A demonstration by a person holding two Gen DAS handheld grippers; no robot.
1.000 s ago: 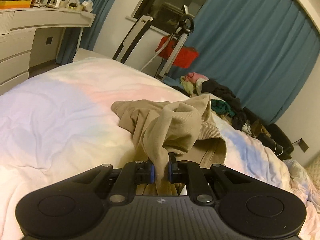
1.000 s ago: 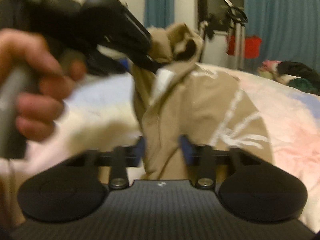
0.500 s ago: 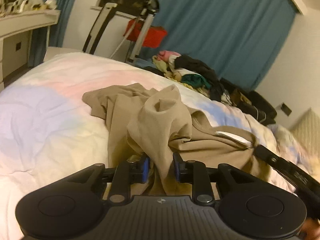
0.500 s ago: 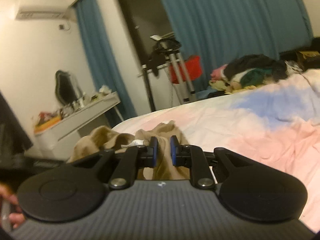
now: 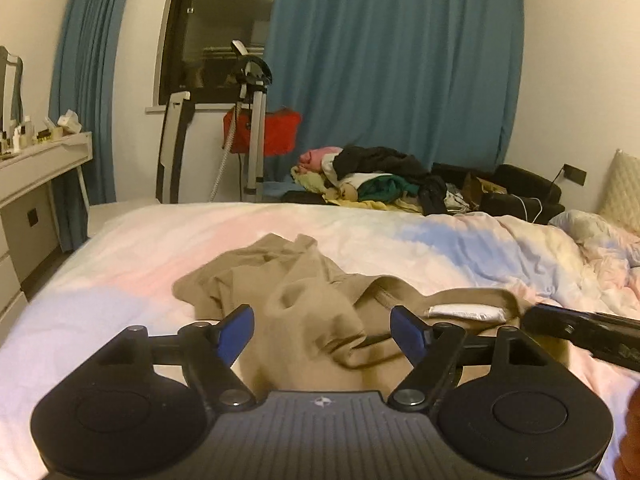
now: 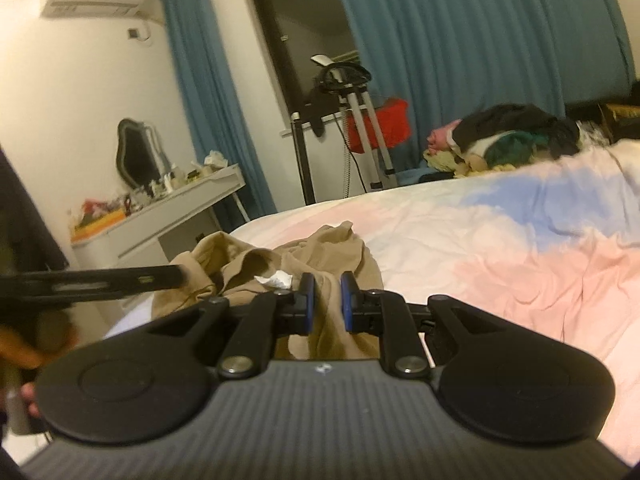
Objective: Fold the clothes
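A tan cotton garment [image 5: 304,304] lies crumpled in a heap on the near side of the pastel bed [image 5: 440,240], white label showing.

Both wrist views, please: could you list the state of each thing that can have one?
Left hand-held gripper: open, jaws just opened, garment loose between them.
Right hand-held gripper: shut on the tan garment.
Tan garment: crumpled, unfolded, on the bed, white label showing.
Bed cover: rumpled.
Curtain: partly drawn, dark window exposed.
Clothes pile: heaped, unfolded.

Dim warm indoor light, fisheye-bent edges, perhaps slight motion blur
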